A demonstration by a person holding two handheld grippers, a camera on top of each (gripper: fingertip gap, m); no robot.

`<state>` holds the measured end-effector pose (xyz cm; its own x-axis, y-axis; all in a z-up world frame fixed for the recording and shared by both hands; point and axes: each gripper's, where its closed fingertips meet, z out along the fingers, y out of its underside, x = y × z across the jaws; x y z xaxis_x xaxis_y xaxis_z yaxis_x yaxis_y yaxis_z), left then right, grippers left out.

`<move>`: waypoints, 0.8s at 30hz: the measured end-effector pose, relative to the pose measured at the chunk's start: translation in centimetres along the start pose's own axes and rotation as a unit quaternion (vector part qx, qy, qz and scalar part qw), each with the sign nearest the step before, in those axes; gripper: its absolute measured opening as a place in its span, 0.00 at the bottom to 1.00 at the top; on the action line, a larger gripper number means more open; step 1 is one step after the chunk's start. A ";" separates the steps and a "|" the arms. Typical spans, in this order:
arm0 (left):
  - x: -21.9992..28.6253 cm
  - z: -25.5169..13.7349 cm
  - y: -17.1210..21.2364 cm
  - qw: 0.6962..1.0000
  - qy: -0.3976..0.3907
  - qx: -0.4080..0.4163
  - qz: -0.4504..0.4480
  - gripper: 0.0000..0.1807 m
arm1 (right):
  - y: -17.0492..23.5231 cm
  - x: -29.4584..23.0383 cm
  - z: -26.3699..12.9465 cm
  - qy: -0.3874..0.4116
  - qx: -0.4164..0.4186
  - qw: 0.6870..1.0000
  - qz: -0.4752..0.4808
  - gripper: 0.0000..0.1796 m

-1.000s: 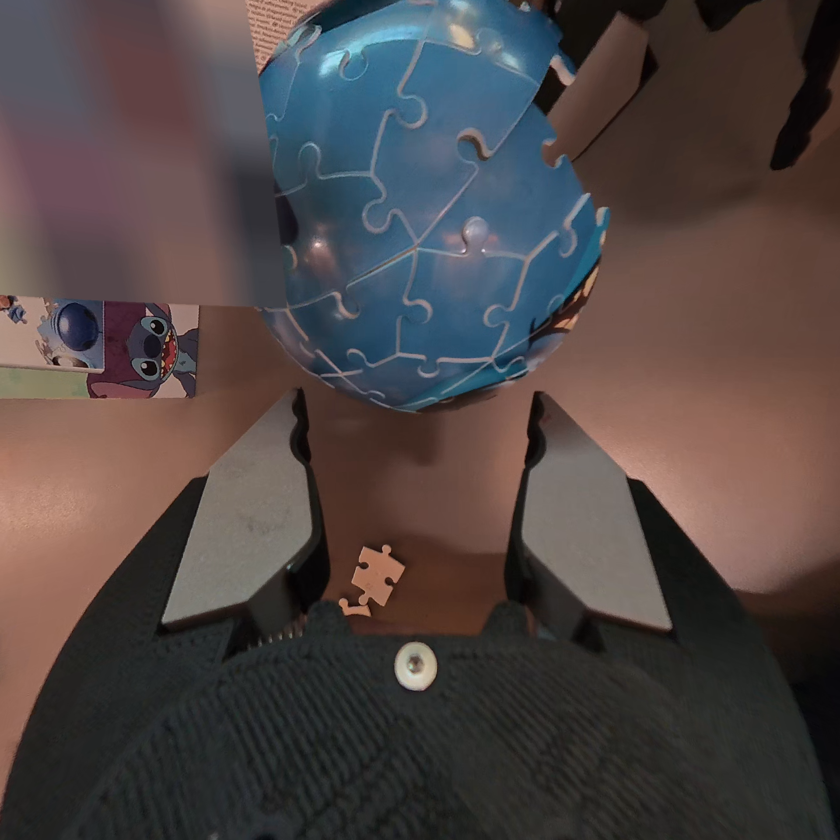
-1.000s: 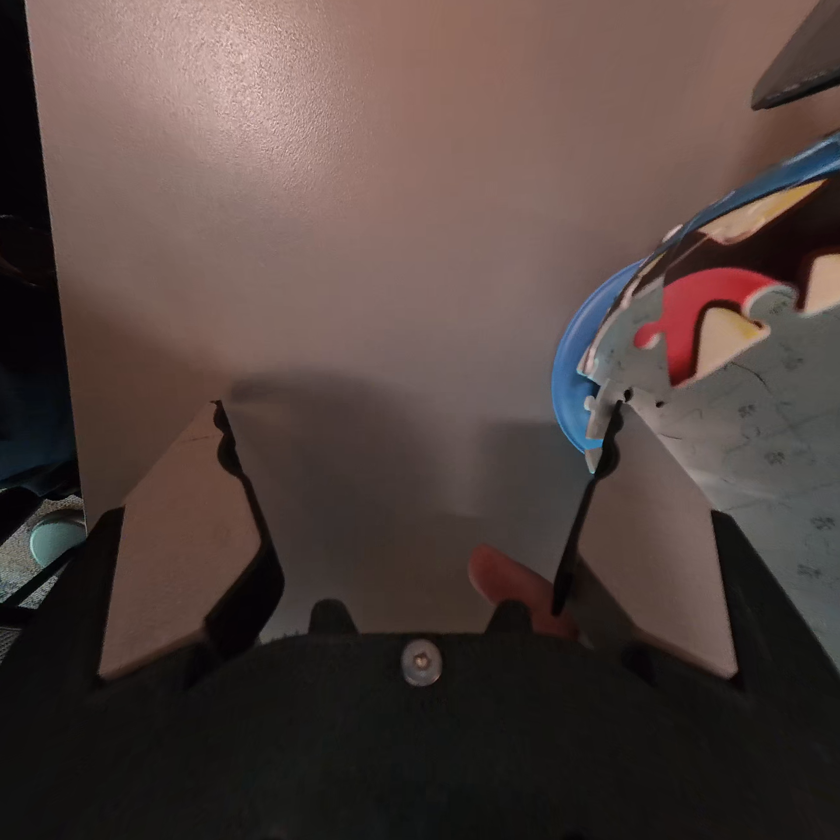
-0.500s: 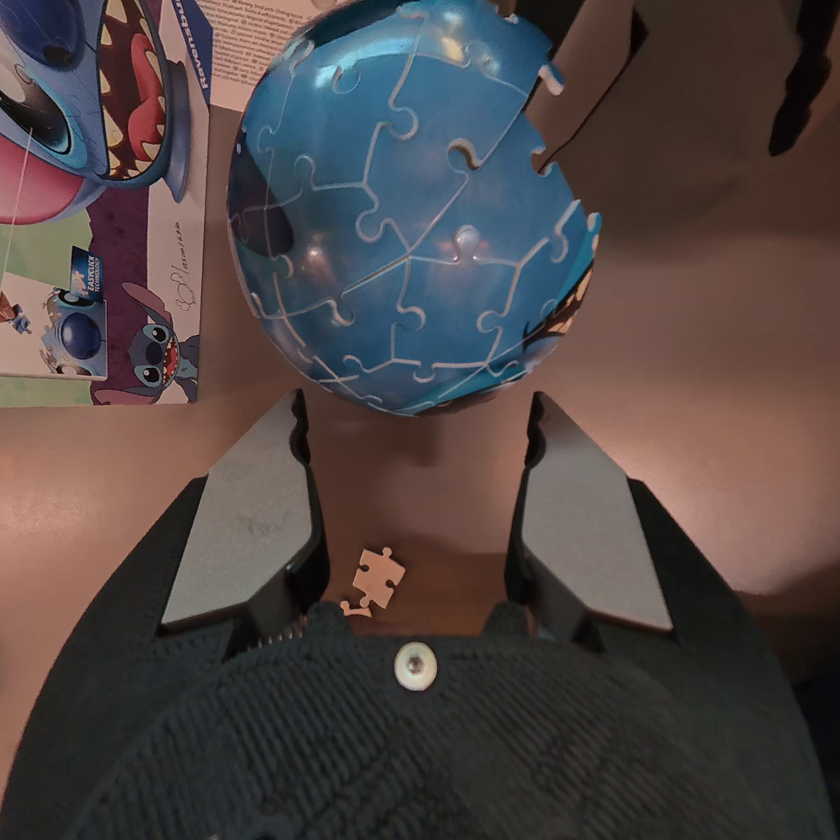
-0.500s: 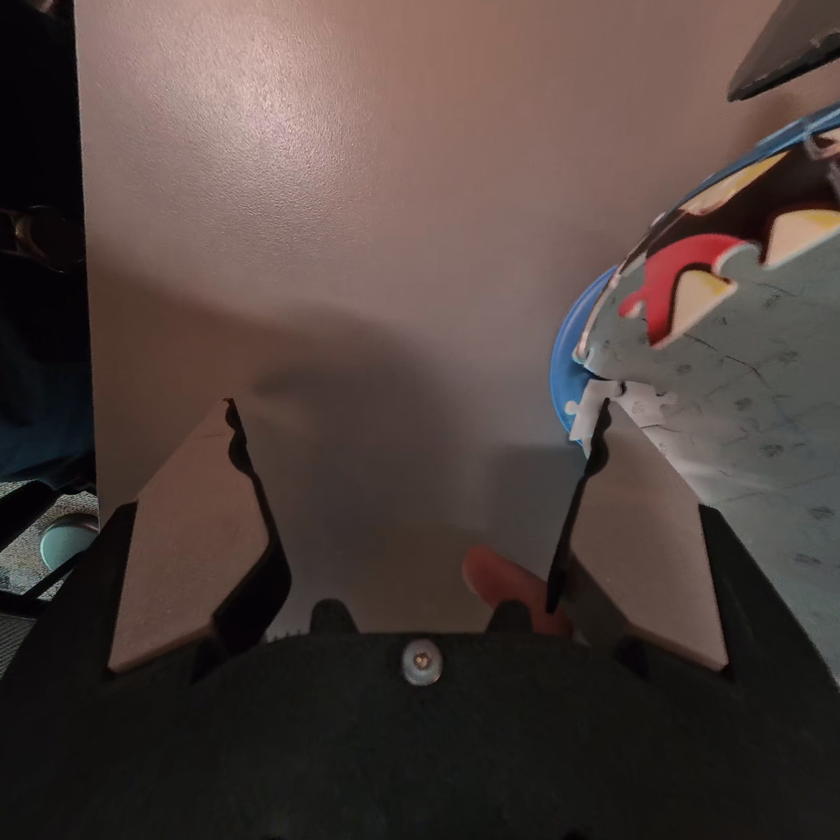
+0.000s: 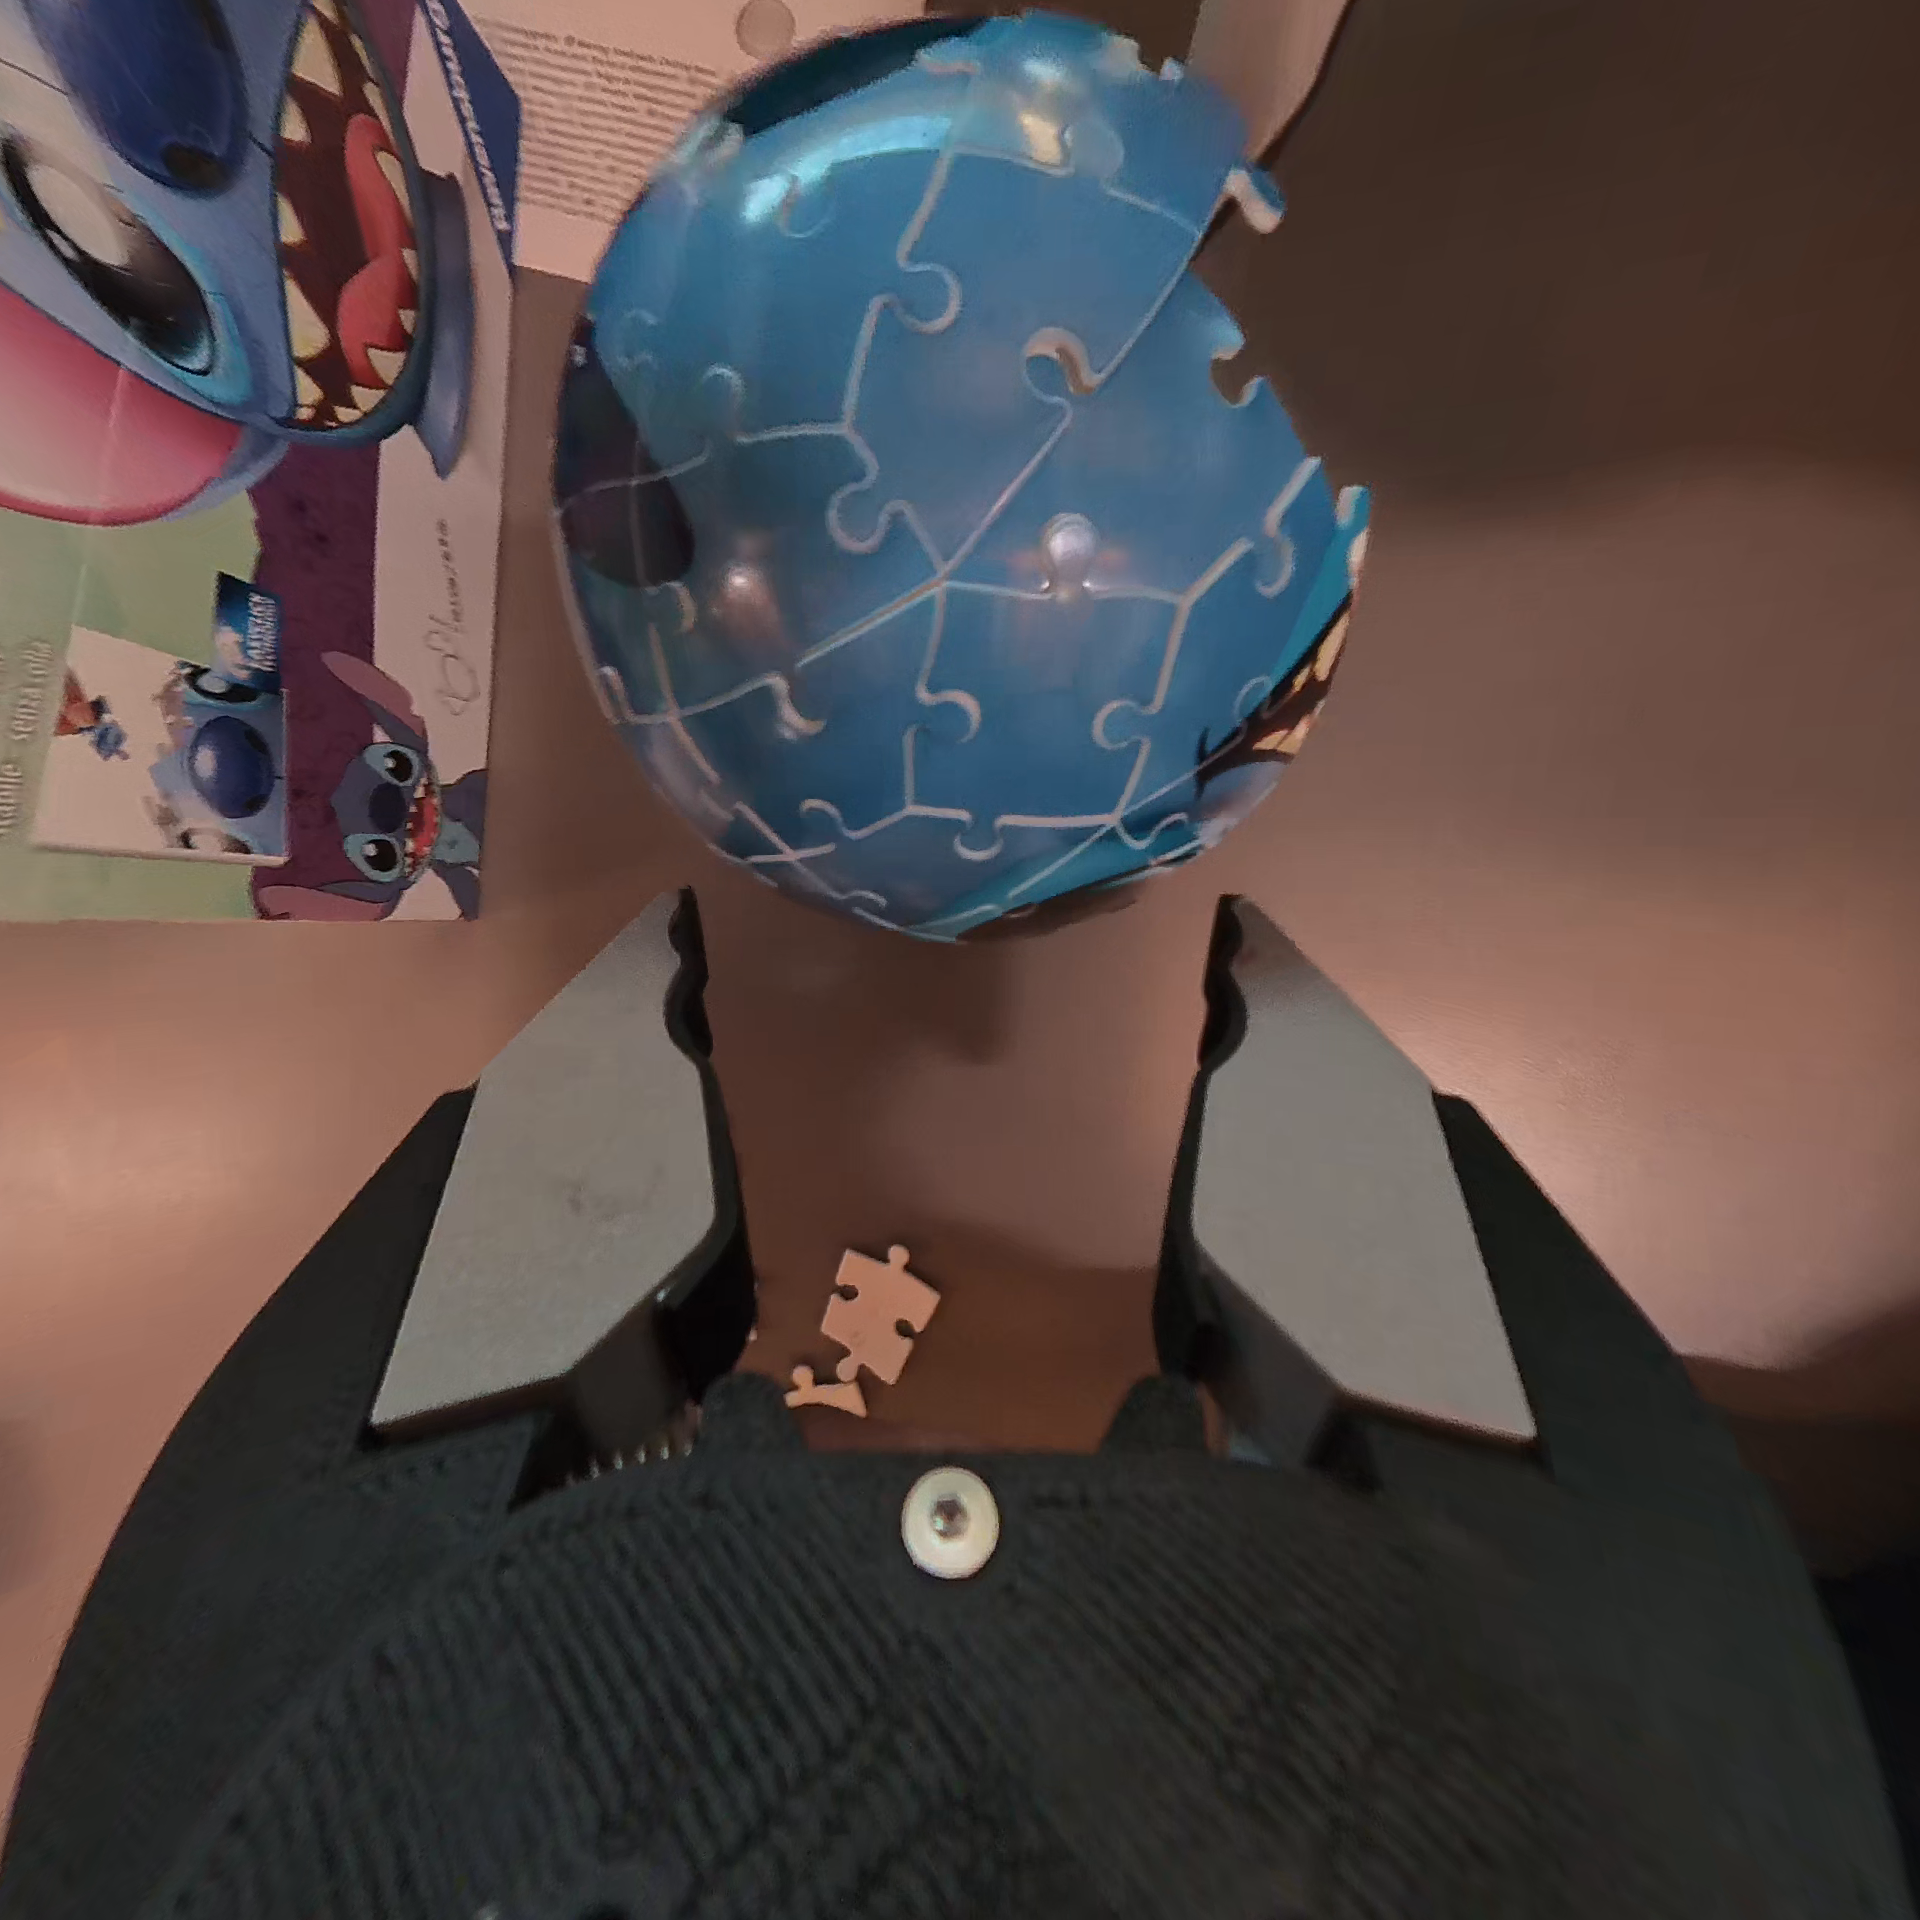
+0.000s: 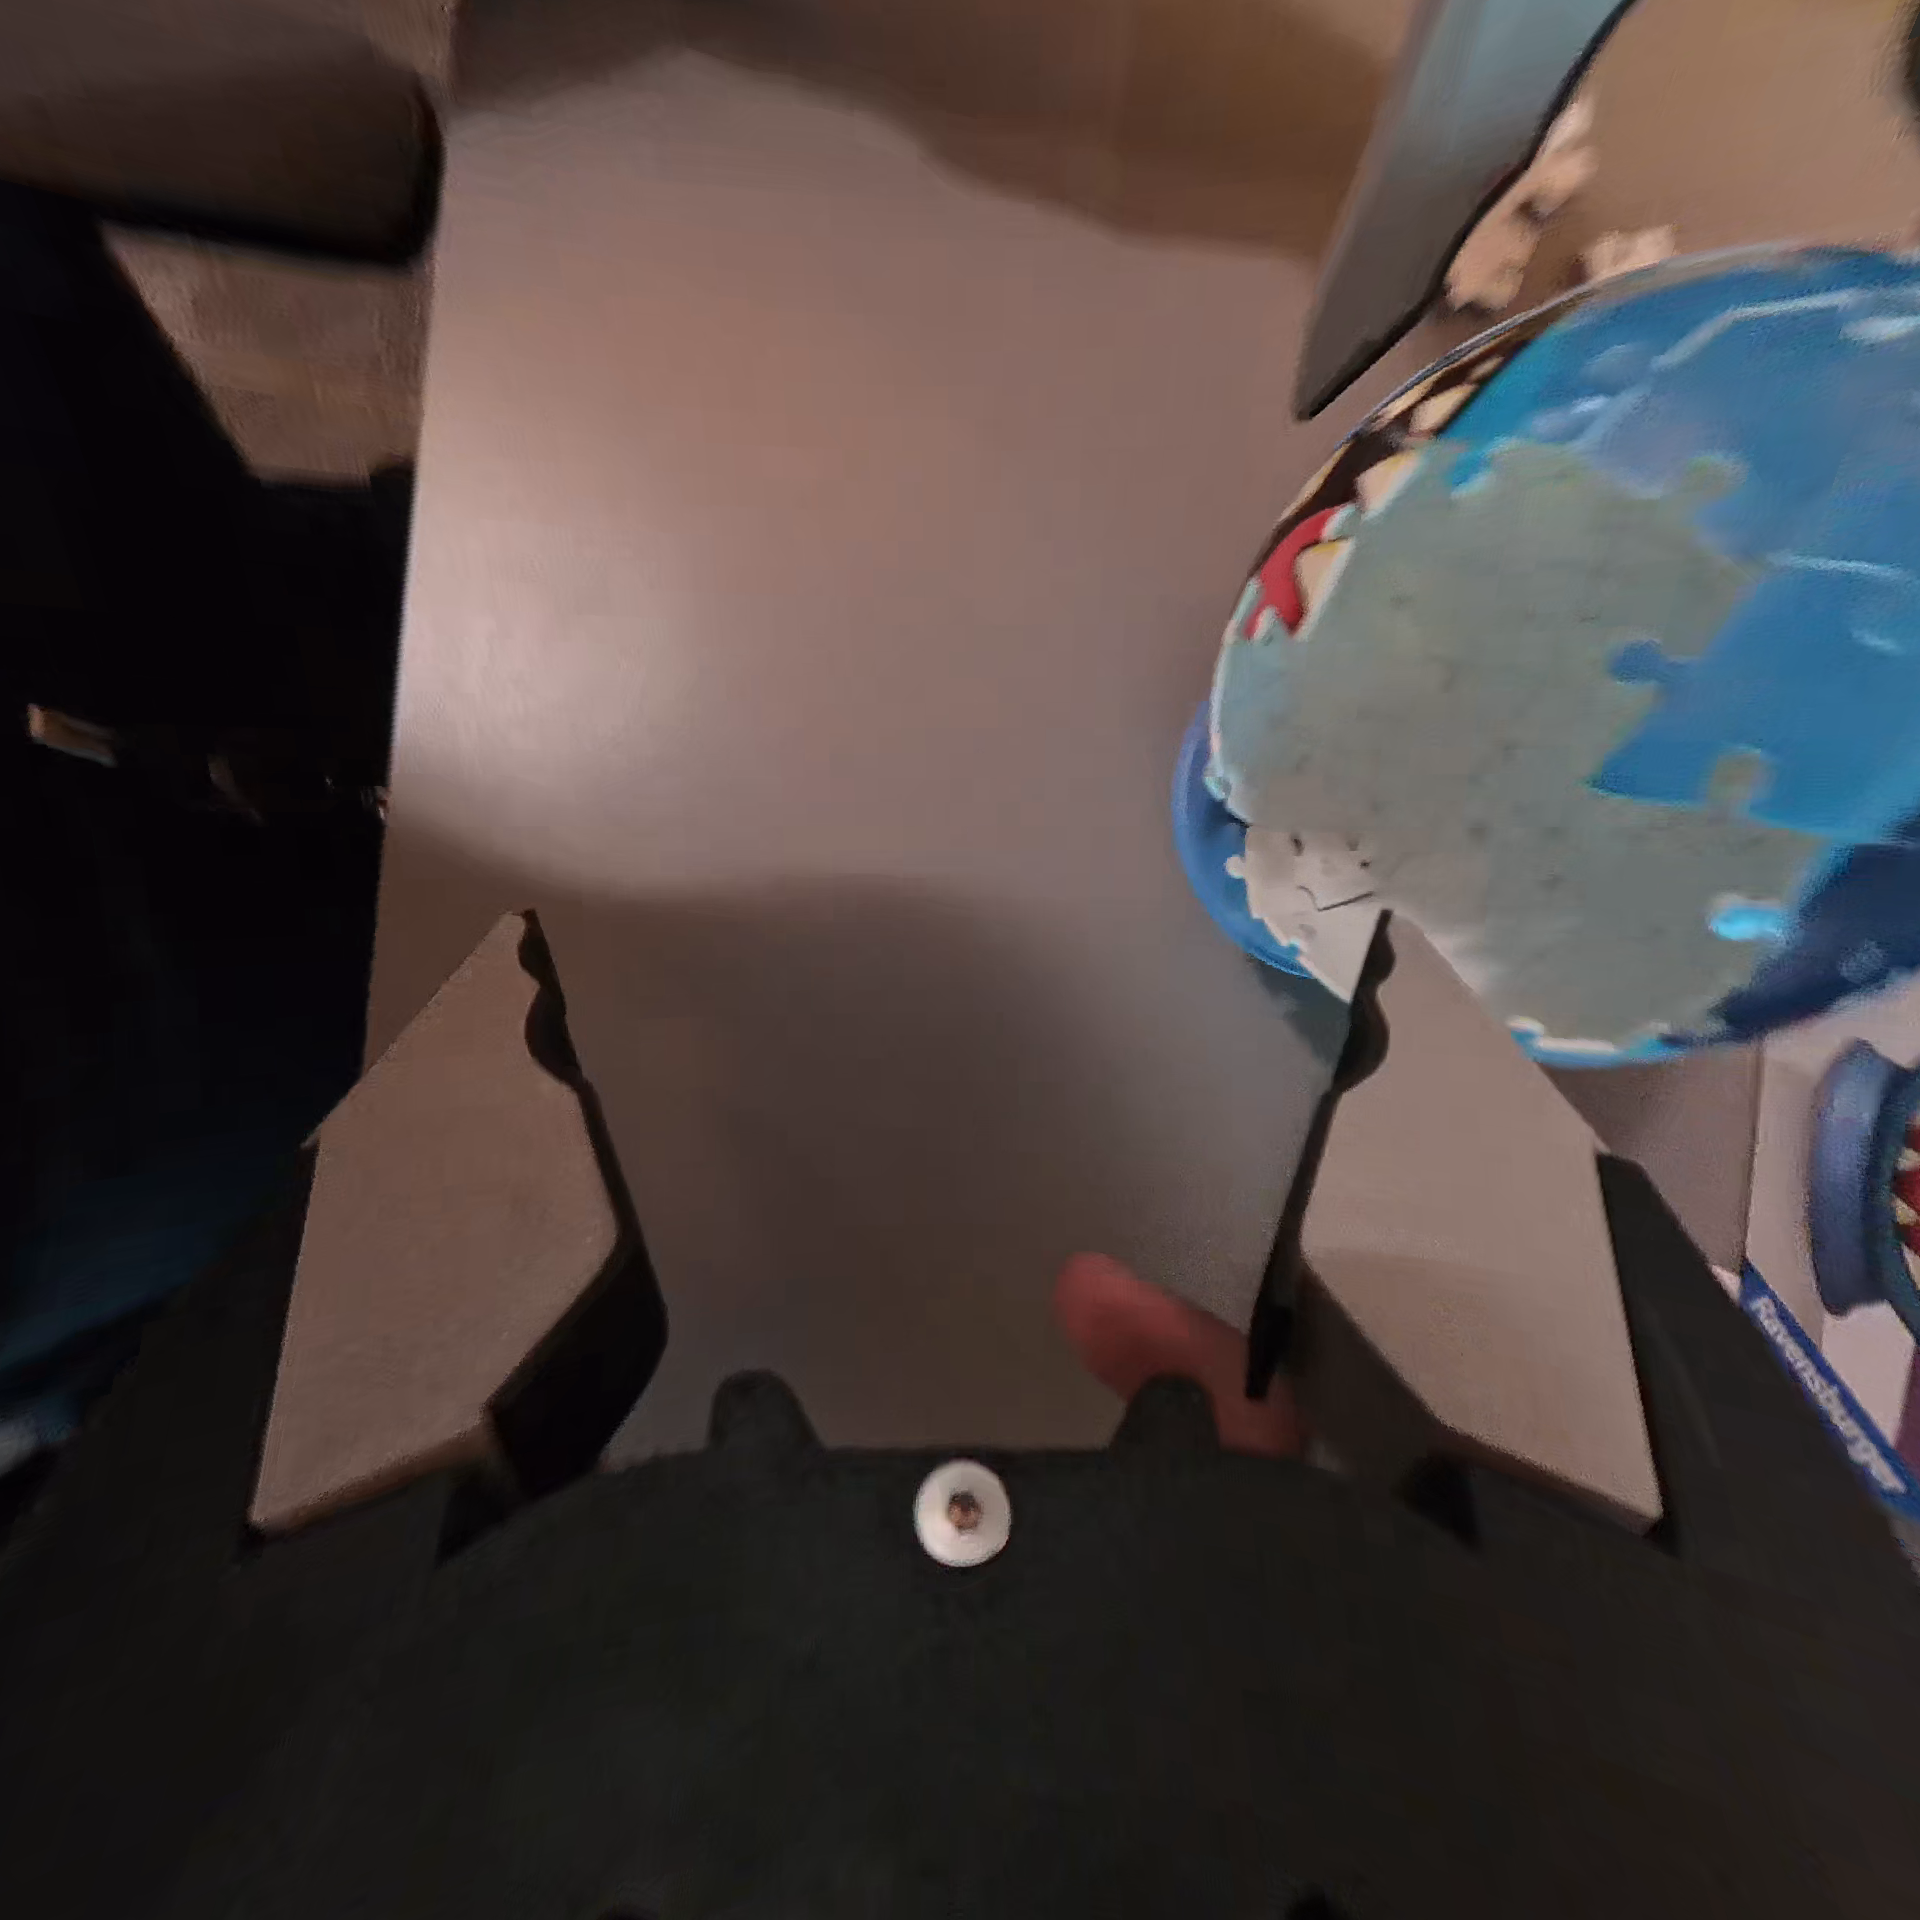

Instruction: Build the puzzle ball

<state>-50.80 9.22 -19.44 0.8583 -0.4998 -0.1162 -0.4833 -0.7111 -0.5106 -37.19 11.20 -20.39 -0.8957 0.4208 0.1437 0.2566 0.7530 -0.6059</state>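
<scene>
Puzzle ball (image 5: 956,520), glossy blue and only partly assembled, sits on the brownish table (image 5: 1558,727) just ahead of the left gripper (image 5: 951,966), whose two grey fingers are spread wide with nothing between them; the ball's near edge lies just beyond the fingertips (image 5: 665,935) and apart from them. Its upper rim is jagged where pieces are missing, and a patch of dark and yellow artwork shows at its right side. Two loose pale pieces (image 5: 873,1320) lie face down on the table low between the left gripper's fingers, close to its body (one is half hidden by the black housing). To the left of the ball lies the flat puzzle box (image 5: 260,520) with a cartoon blue creature printed on it. In the right wrist view, which is smeared by motion blur, the right gripper (image 6: 951,935) is likewise spread apart and empty, with bare table between its fingers. The ball (image 6: 1558,675) appears at the right of that view, showing a pale grey-green inner surface edged by blue pieces, and its lower edge is just beside the tip of the right-hand finger (image 6: 1455,1195); whether they touch I cannot tell. A person's fingertip (image 6: 1143,1340) shows low by that finger's base.
</scene>
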 end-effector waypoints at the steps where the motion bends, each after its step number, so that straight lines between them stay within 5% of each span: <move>1: -0.3 -0.2 -0.1 1.000 -0.007 0.007 0.000 0.53 | -0.6 0.1 -0.7 0.013 0.034 0.999 0.015 0.81; 5: -0.9 -0.9 -0.5 0.999 -0.032 0.028 0.009 0.53 | -2.0 2.4 -2.8 0.087 0.155 0.979 0.105 0.78; 9: -1.0 -1.0 -0.5 0.999 -0.031 0.041 0.003 0.54 | -0.7 6.2 -4.2 0.164 0.236 0.925 0.248 0.60; 11: -0.7 -1.0 -0.7 0.998 -0.027 0.050 -0.001 0.54 | 1.0 7.5 -4.1 0.202 0.224 0.909 0.288 0.49; 16: 0.0 -0.7 -1.2 0.997 -0.039 0.070 0.015 0.54 | 2.3 8.2 -1.4 0.198 0.185 0.903 0.334 0.53; 24: 0.3 1.5 -1.1 0.995 -0.053 0.088 -0.001 0.59 | 2.2 10.6 0.9 0.198 0.145 0.910 0.334 0.35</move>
<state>-49.73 10.56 -20.23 0.8770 -0.4368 -0.2003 -0.4524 -0.6098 -0.6508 -46.41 16.89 -20.90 -0.3595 0.9282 -0.0962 0.5371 0.1215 -0.8347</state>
